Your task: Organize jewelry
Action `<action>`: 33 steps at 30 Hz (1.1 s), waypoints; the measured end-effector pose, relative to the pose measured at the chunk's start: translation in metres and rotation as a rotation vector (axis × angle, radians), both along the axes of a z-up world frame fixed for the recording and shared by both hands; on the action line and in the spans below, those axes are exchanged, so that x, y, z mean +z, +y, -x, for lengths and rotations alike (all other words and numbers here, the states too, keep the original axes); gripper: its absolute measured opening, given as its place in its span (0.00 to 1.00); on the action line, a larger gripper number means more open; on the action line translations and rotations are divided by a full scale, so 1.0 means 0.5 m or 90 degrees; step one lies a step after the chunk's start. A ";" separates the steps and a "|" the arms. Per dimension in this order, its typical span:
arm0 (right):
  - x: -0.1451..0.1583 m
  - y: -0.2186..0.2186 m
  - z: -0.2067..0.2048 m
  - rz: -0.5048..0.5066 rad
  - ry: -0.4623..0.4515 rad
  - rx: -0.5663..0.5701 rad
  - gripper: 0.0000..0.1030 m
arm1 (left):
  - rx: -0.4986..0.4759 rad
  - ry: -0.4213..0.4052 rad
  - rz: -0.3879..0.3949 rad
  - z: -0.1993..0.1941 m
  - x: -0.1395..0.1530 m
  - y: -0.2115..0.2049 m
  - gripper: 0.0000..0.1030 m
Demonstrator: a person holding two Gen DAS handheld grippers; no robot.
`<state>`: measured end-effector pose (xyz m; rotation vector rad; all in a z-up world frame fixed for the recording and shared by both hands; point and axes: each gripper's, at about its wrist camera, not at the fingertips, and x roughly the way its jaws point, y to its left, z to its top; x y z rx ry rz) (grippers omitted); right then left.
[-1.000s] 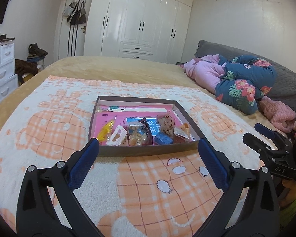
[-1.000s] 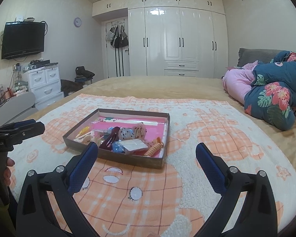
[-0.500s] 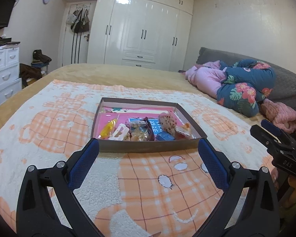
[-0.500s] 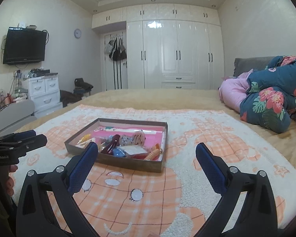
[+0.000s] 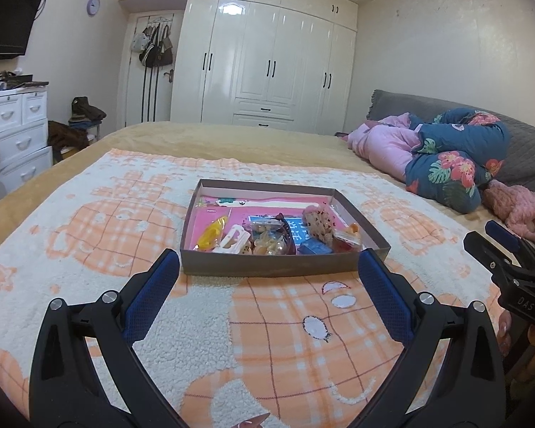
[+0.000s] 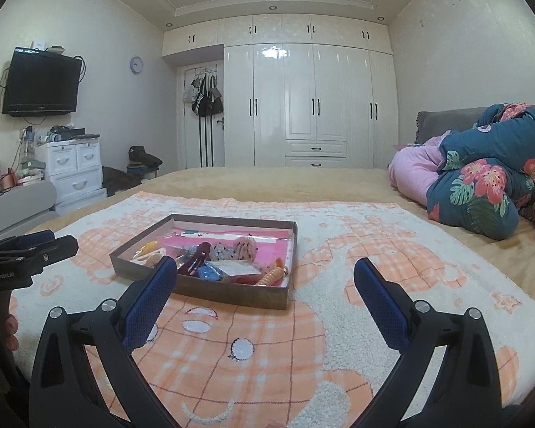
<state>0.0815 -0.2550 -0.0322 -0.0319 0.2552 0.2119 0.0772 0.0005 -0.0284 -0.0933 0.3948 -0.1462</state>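
Note:
A shallow brown box (image 5: 267, 267) with a pink floor lies on the orange-and-white blanket; it also shows in the right wrist view (image 6: 232, 294). It holds several small items: a yellow clip (image 5: 210, 237), a white clip (image 5: 233, 242), bagged pieces (image 5: 267, 242), a dark red hair clip (image 6: 196, 262), an orange coil tie (image 6: 273, 276). My left gripper (image 5: 267, 267) is open and empty, in front of the box's near wall. My right gripper (image 6: 265, 274) is open and empty, near the box's right front corner.
The blanket (image 5: 267, 339) covers a tan bed. A pink and blue floral bedding bundle (image 5: 446, 167) and a pink knit item (image 5: 517, 210) lie at the right. White drawers (image 6: 75, 167) stand left of the bed, wardrobes (image 6: 303, 107) behind.
Both cameras have tilted up and dropped lower, showing more wall and ceiling. The box and its items have not moved. Both grippers stay open.

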 end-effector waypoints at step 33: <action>-0.010 -0.001 0.000 -0.002 0.006 -0.004 0.94 | 0.009 -0.001 -0.004 0.000 0.002 0.007 0.89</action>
